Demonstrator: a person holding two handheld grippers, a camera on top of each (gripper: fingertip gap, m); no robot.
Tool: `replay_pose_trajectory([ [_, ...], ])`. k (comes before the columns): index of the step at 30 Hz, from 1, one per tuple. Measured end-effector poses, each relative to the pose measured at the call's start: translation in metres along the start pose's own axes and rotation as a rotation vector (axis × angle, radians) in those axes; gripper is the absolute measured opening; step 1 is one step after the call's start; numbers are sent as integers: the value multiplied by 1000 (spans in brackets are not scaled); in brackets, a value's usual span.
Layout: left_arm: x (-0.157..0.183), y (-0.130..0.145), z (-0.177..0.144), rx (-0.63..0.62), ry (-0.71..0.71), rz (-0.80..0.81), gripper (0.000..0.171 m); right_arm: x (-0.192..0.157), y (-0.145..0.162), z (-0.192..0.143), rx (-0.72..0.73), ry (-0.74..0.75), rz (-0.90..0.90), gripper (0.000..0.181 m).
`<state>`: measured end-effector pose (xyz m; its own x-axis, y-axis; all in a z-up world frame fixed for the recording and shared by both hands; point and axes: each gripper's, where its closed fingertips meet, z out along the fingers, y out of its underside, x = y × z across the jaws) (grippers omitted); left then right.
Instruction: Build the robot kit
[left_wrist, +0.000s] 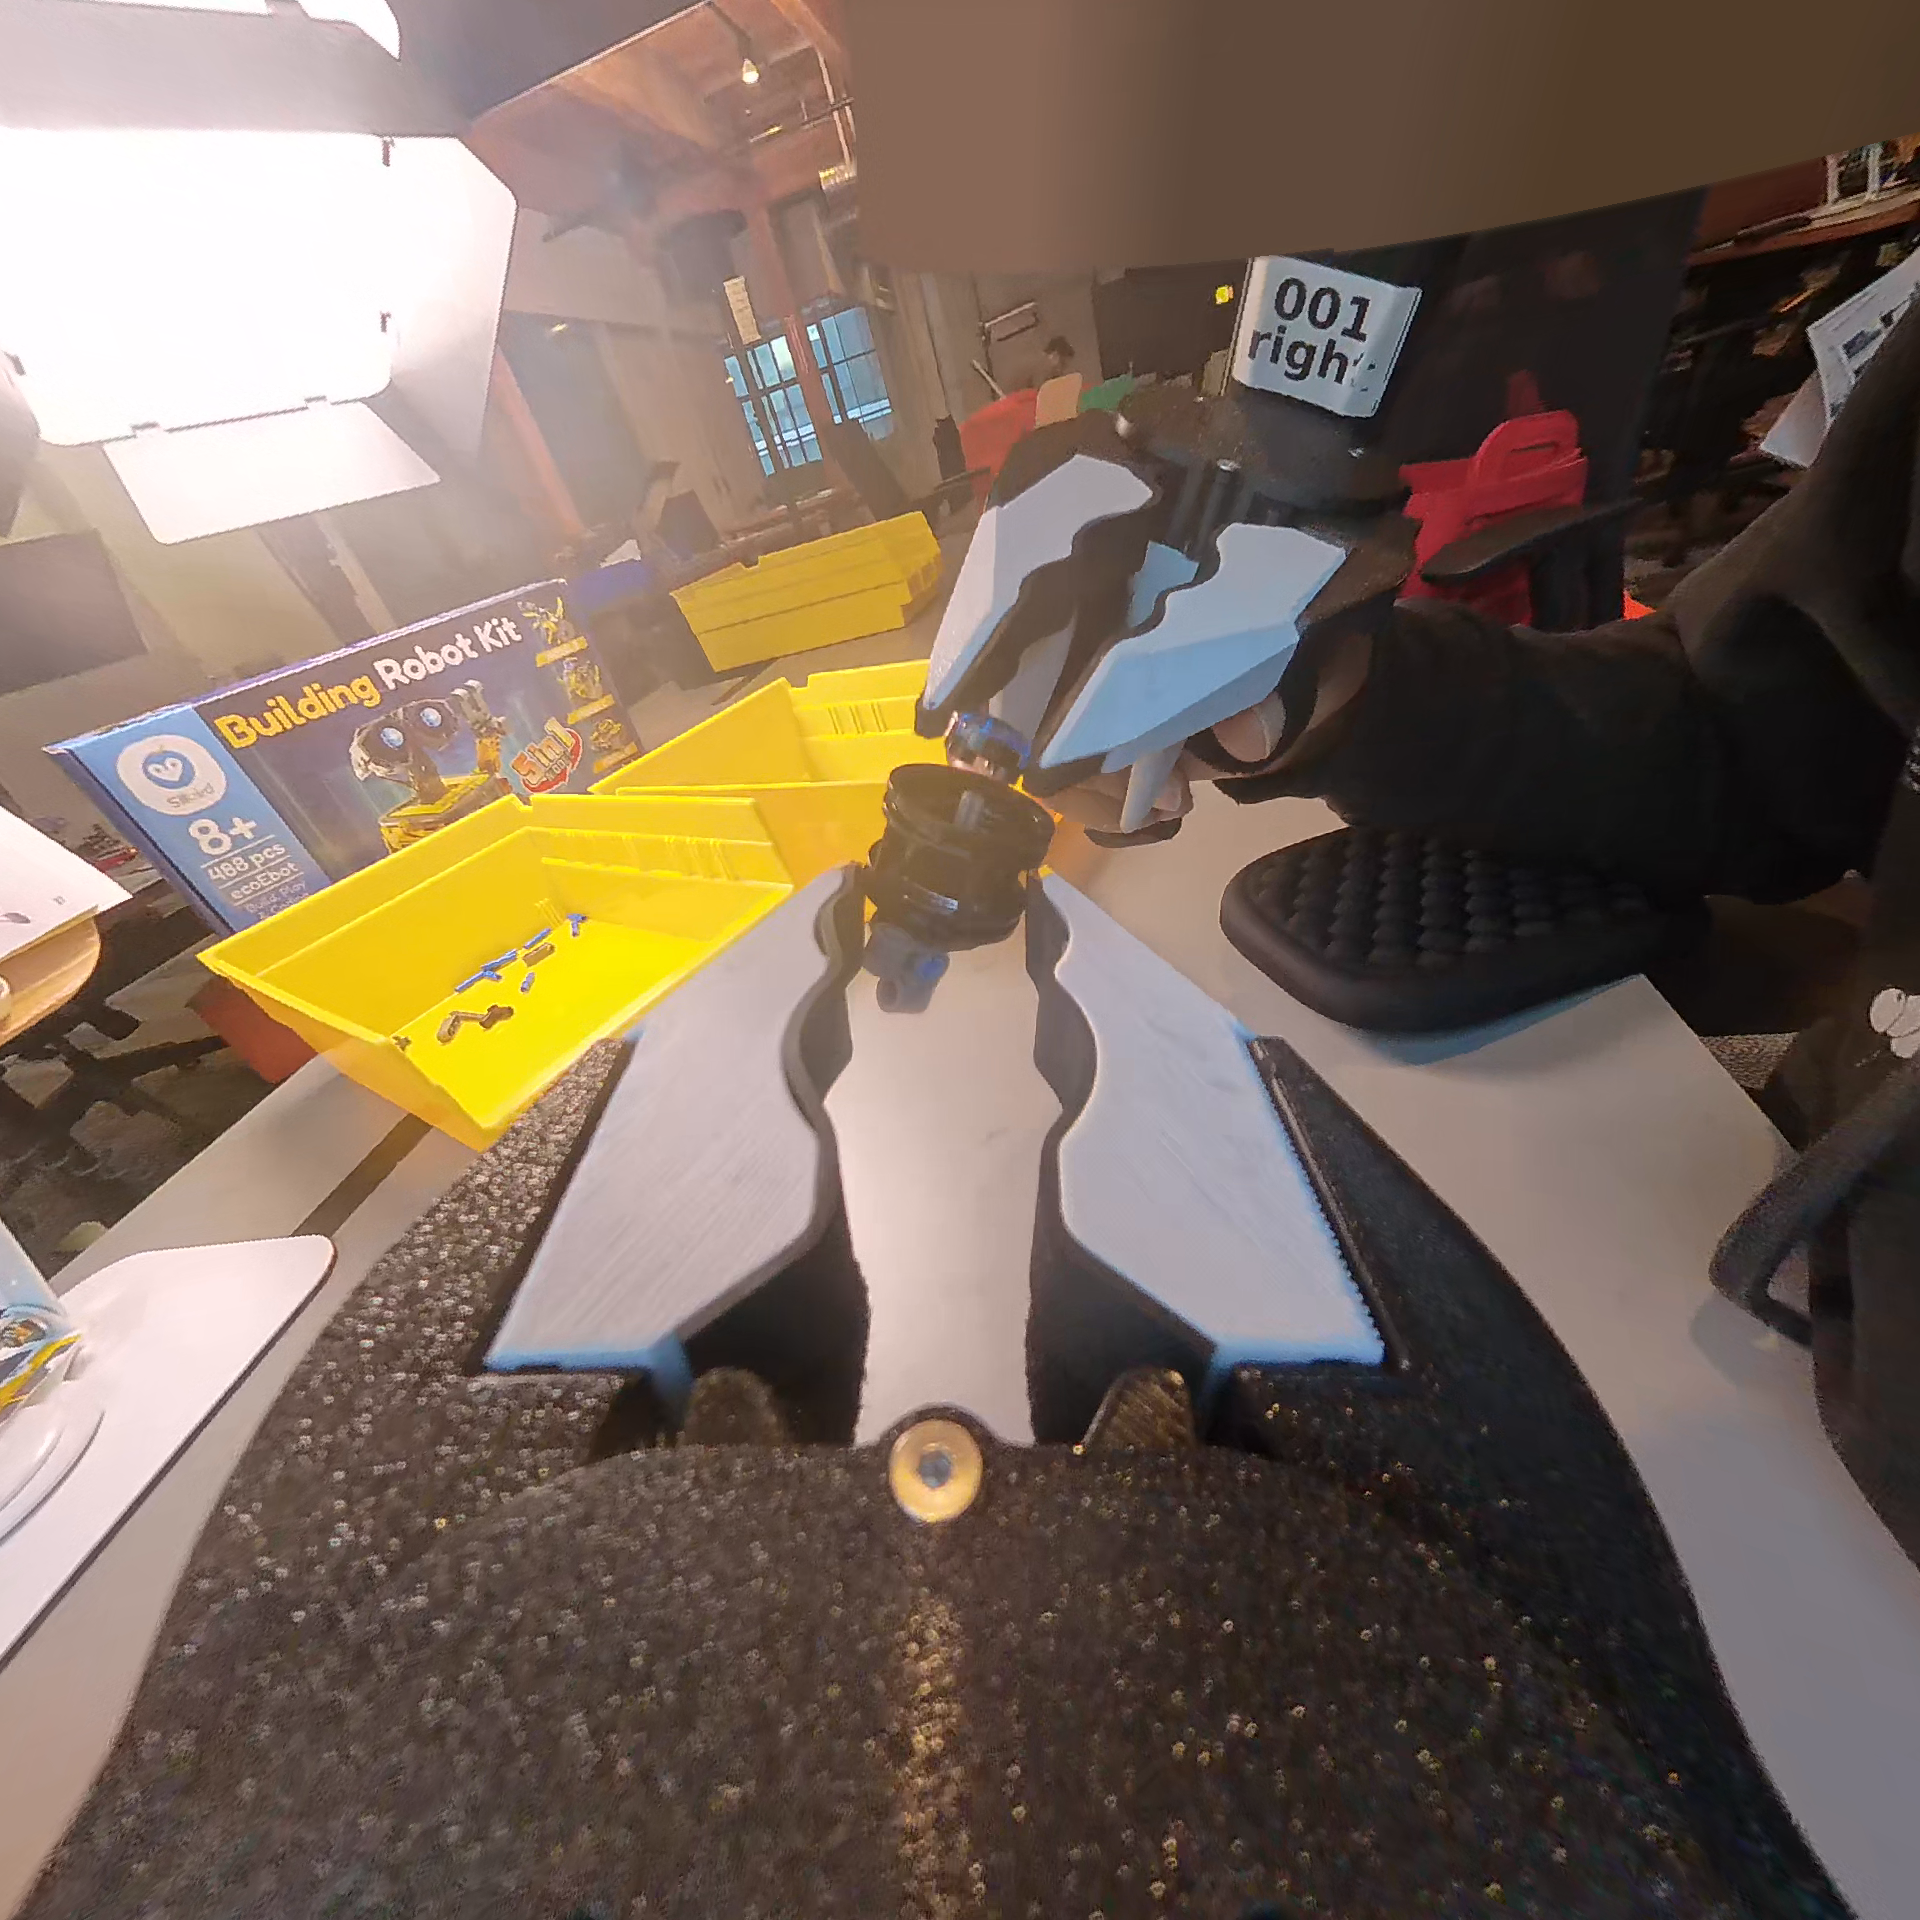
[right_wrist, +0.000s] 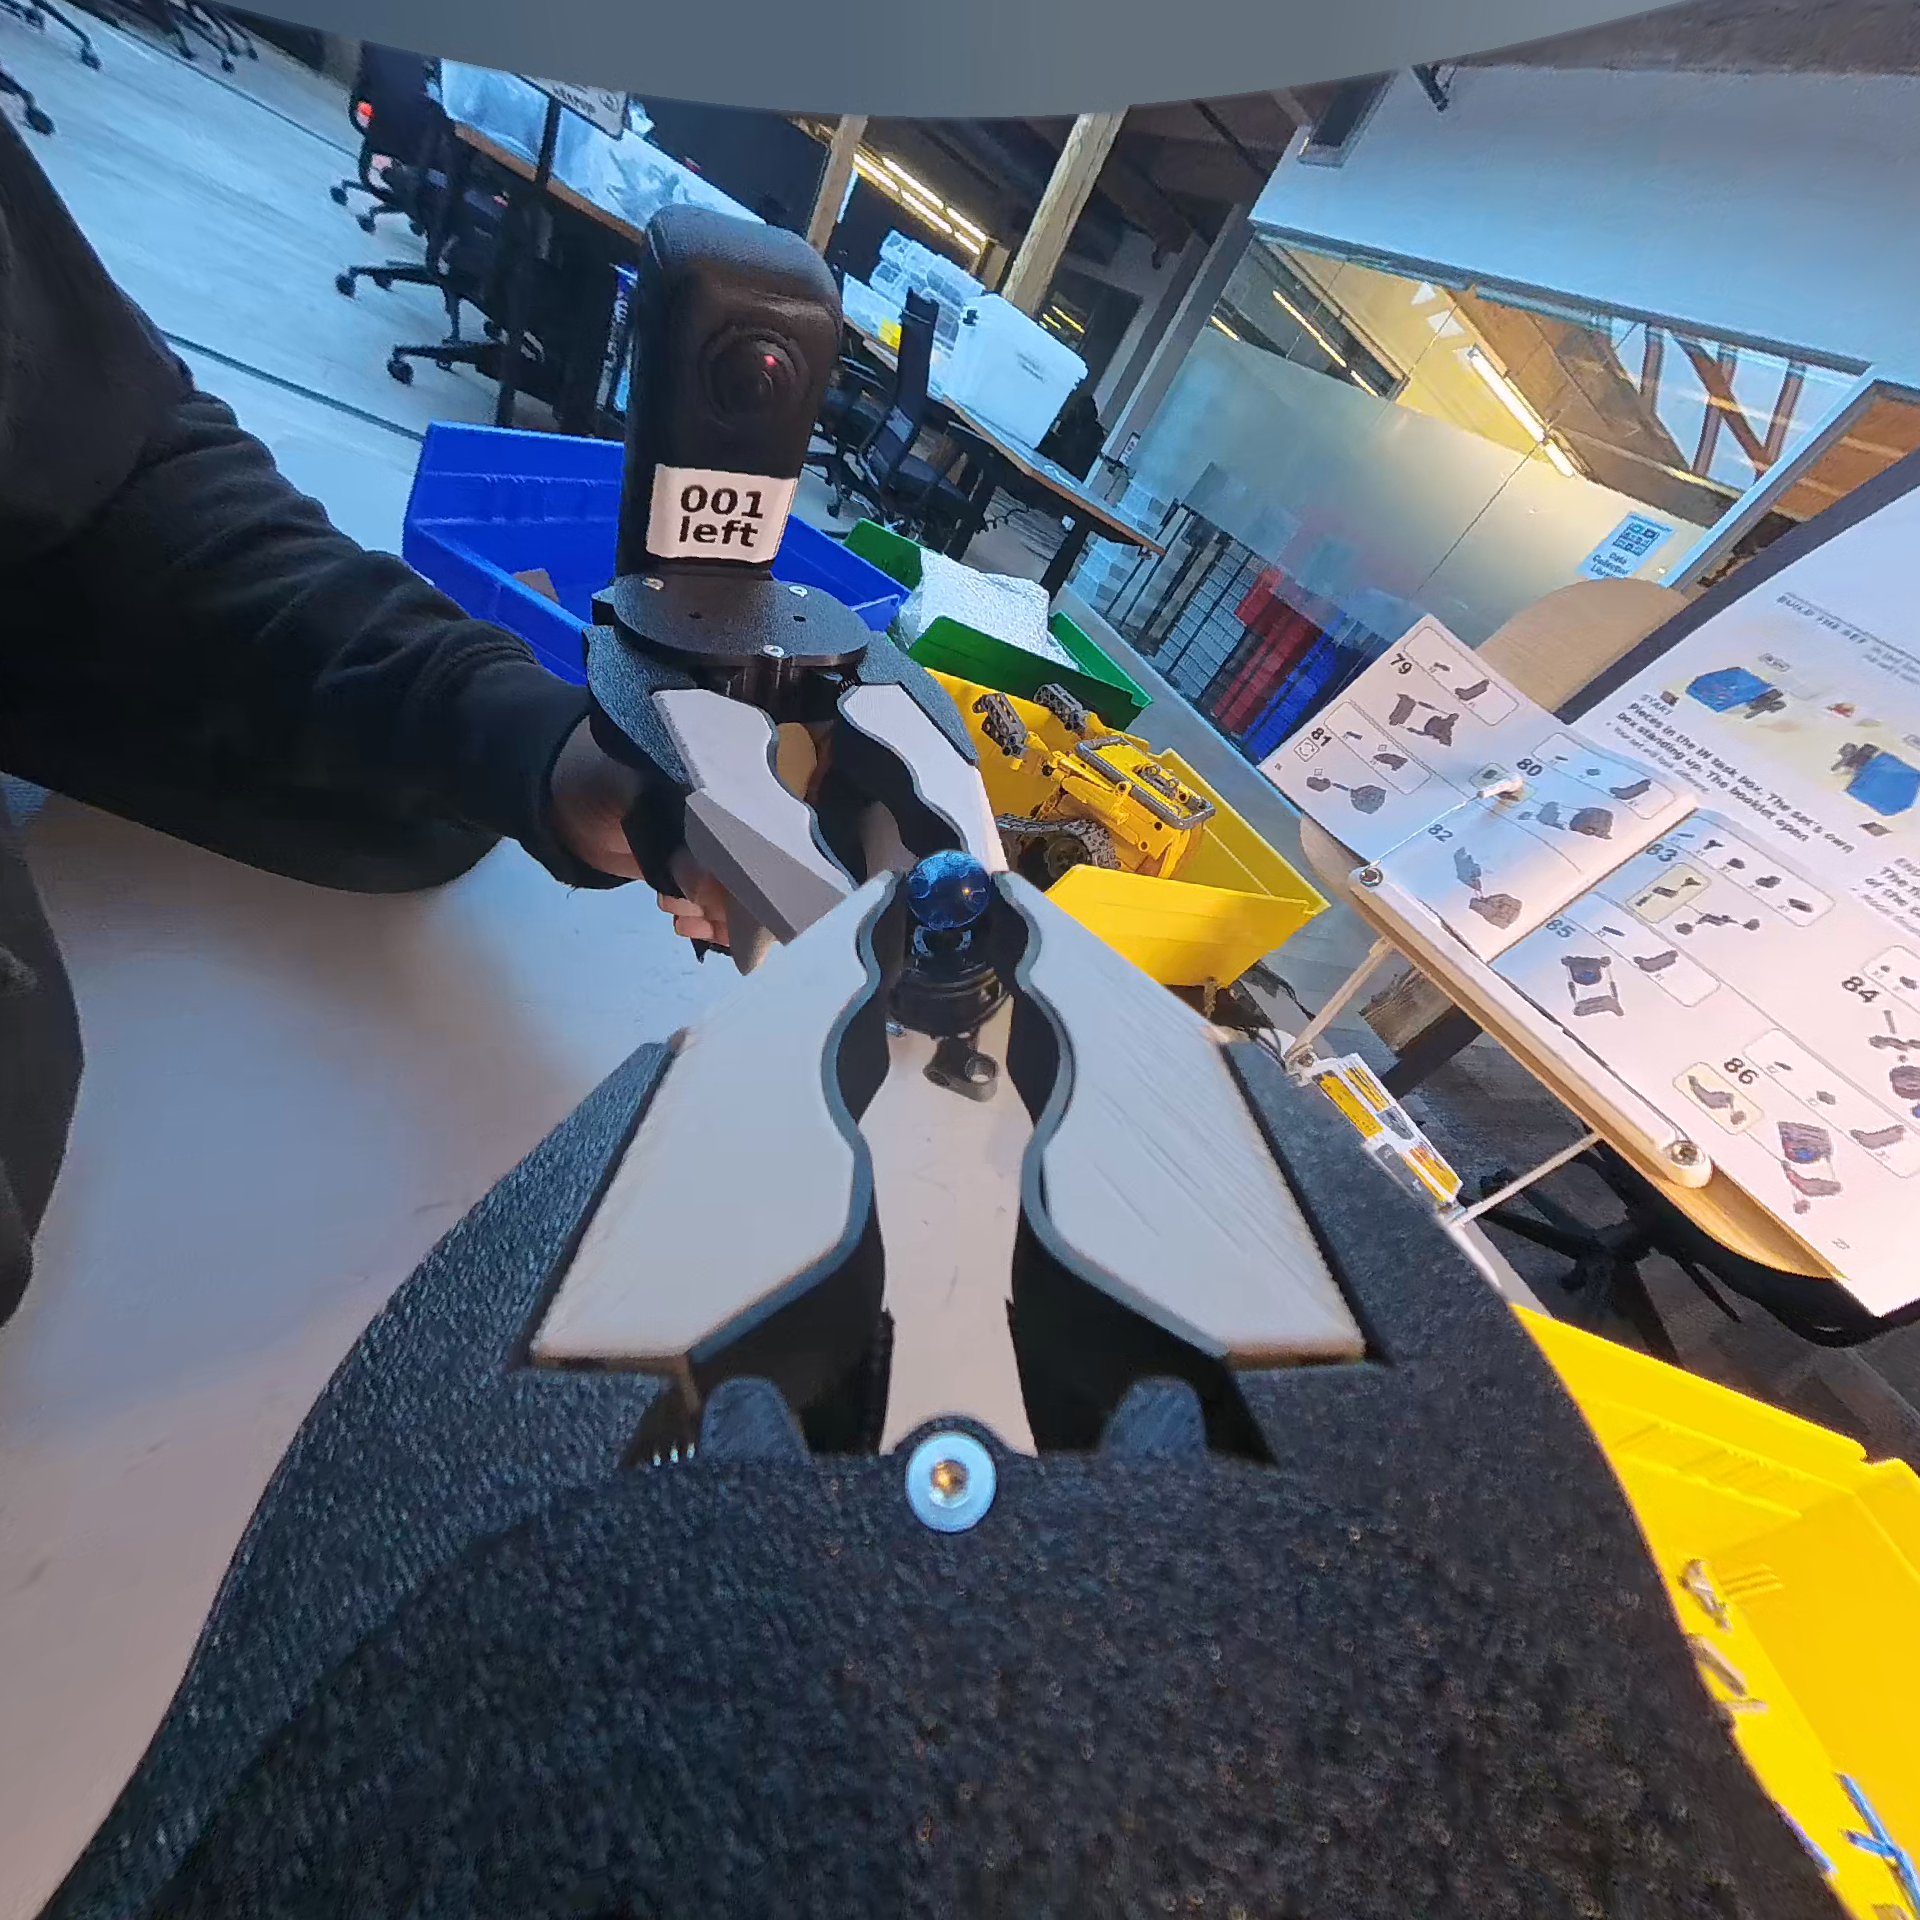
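In the left wrist view my left gripper is shut on a black ribbed cylinder part and holds it just above the white table. A grey and blue connector hangs under the cylinder. My right gripper comes in from the upper right, shut on a blue translucent round piece right over the cylinder's open top. In the right wrist view my right gripper pinches the blue piece above the black cylinder. The left gripper's fingers reach in from behind.
Yellow bins holding a few small blue and dark parts stand to the left, with a printed kit box behind them. A black wrist pad lies to the right. An instruction booklet on a stand and a yellow built model in a bin are on the right. Left and right tips are no more than a few centimetres apart.
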<state>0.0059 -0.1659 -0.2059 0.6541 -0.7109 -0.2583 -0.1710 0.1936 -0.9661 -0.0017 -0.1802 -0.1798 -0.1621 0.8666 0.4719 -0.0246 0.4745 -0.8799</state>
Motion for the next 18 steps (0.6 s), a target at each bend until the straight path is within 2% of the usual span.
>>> replay_pose_trajectory([
  [10, 1, 3, 0, -7, 17, -18, 30, -2, 8, 3, -22, -22, 13, 15],
  [18, 9, 6, -3, -33, 119, -58, 30, -10, 9, 2, -17, -81, 39, 16],
])
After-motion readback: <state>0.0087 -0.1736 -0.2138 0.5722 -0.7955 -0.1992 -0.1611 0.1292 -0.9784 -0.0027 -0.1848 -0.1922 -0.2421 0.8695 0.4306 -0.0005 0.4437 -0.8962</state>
